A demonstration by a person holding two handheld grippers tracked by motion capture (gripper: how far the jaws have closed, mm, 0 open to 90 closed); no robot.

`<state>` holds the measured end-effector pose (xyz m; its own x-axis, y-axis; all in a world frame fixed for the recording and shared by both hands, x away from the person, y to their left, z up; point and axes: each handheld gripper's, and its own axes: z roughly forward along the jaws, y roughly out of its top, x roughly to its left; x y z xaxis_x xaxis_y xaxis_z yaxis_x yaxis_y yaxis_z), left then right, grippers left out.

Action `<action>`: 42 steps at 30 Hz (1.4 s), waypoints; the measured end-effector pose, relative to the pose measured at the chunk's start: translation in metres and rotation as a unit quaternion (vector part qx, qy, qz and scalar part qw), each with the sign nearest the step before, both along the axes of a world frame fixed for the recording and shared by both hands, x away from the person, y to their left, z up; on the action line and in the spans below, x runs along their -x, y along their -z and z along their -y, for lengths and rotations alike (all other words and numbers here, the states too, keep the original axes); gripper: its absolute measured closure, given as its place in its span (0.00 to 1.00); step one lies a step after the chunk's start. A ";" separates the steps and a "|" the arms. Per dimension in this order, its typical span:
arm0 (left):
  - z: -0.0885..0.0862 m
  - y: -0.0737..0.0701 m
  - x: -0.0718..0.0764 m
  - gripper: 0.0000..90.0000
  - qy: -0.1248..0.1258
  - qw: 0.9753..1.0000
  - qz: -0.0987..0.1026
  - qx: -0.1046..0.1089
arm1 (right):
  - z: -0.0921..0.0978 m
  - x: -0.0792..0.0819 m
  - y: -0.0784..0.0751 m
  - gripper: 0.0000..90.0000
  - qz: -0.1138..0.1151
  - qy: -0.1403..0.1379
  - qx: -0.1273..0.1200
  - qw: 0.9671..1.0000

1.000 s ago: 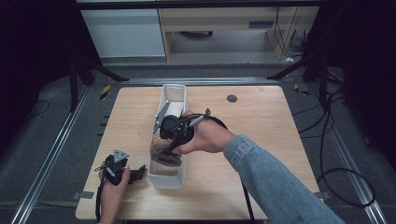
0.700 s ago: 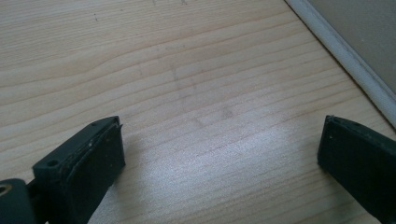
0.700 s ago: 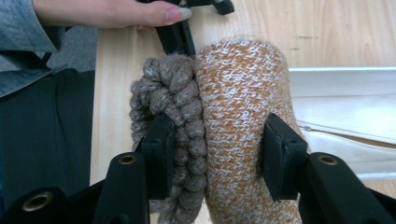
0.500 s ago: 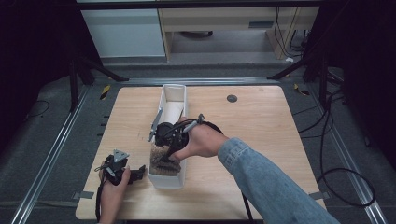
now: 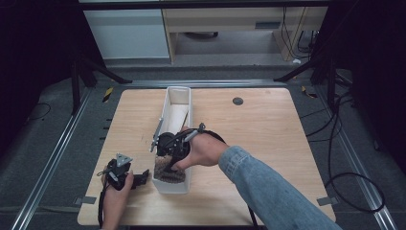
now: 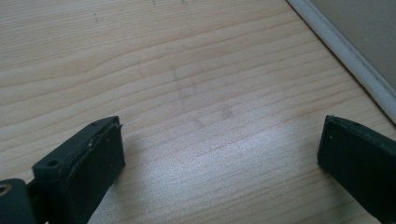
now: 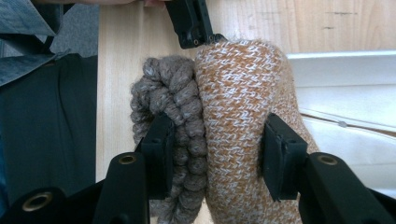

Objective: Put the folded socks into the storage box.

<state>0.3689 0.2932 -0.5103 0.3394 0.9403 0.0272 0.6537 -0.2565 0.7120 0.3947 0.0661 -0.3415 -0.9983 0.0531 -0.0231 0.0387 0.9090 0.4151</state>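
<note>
Right tongs (image 7: 212,161) were clamped on an orange-and-white knitted roll (image 7: 243,116) and a grey-brown twisted knit piece (image 7: 170,107), over the long white plastic bin (image 5: 178,98). Left tongs (image 6: 219,154) were held wide open, empty, beside that bin.

left gripper (image 5: 139,178): jaws wide apart | right gripper (image 7: 215,154): jaws clamped

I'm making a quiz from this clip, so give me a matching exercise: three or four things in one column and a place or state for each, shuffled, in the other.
Things:
1. left gripper
2. right gripper
3. knitted bundle
4. white bin

Places or states:
A. squeezed between two black jaws
B. open, low over bare wood beside the bin
C. long and narrow, standing on the table
D. shut on wool over the bin's near end

Pairs: 1-B, 2-D, 3-A, 4-C
</note>
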 end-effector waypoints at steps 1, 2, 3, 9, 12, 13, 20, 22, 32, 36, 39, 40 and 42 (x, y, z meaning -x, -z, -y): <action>0.000 0.000 0.000 0.00 0.000 1.000 0.000 0.001 | -0.001 0.000 0.002 0.57 0.001 -0.001 -0.002 1.000; 0.000 0.000 0.000 0.00 0.000 1.000 0.000 0.001 | -0.002 0.000 0.002 0.57 0.000 -0.001 -0.004 1.000; 0.000 0.000 0.000 0.00 0.000 1.000 0.000 0.001 | -0.002 -0.001 0.002 0.57 0.001 -0.001 -0.005 1.000; 0.000 0.000 0.000 0.00 0.000 1.000 0.000 0.002 | -0.002 0.000 0.004 0.54 0.001 0.002 -0.007 1.000; 0.000 0.000 0.000 0.00 -0.002 1.000 0.002 0.004 | -0.004 0.001 0.007 0.54 0.006 0.002 -0.003 1.000; 0.000 0.000 0.000 0.00 -0.002 1.000 0.002 0.004 | -0.005 0.001 0.007 0.54 0.008 0.001 -0.003 1.000; 0.000 0.000 0.000 0.00 -0.001 1.000 0.001 0.003 | -0.006 0.002 0.009 0.49 0.015 -0.001 -0.002 1.000; 0.000 0.000 0.000 0.00 -0.001 1.000 0.001 0.003 | -0.006 0.002 0.009 0.44 0.017 -0.003 -0.001 1.000; 0.000 0.000 0.000 0.00 0.000 1.000 0.001 0.002 | -0.006 0.001 0.008 0.33 0.021 0.003 -0.005 1.000; 0.000 0.000 0.000 0.00 0.001 1.000 0.000 0.001 | -0.006 0.001 0.006 0.33 0.024 0.006 -0.005 1.000; 0.000 0.000 0.000 0.00 0.001 1.000 0.000 0.001 | -0.005 0.000 0.005 0.32 0.023 0.008 -0.008 1.000; 0.000 0.000 0.000 0.00 0.001 1.000 0.000 0.001 | -0.005 0.000 0.004 0.32 0.023 0.008 -0.008 1.000; 0.000 0.000 0.000 0.00 0.001 1.000 0.000 0.001 | -0.005 0.000 0.004 0.32 0.021 0.008 -0.007 1.000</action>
<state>0.3691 0.2933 -0.5105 0.3411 0.9397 0.0254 0.6529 -0.2563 0.7127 0.3948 0.0706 -0.3456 -0.9955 0.0689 -0.0646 0.0346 0.9023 0.4297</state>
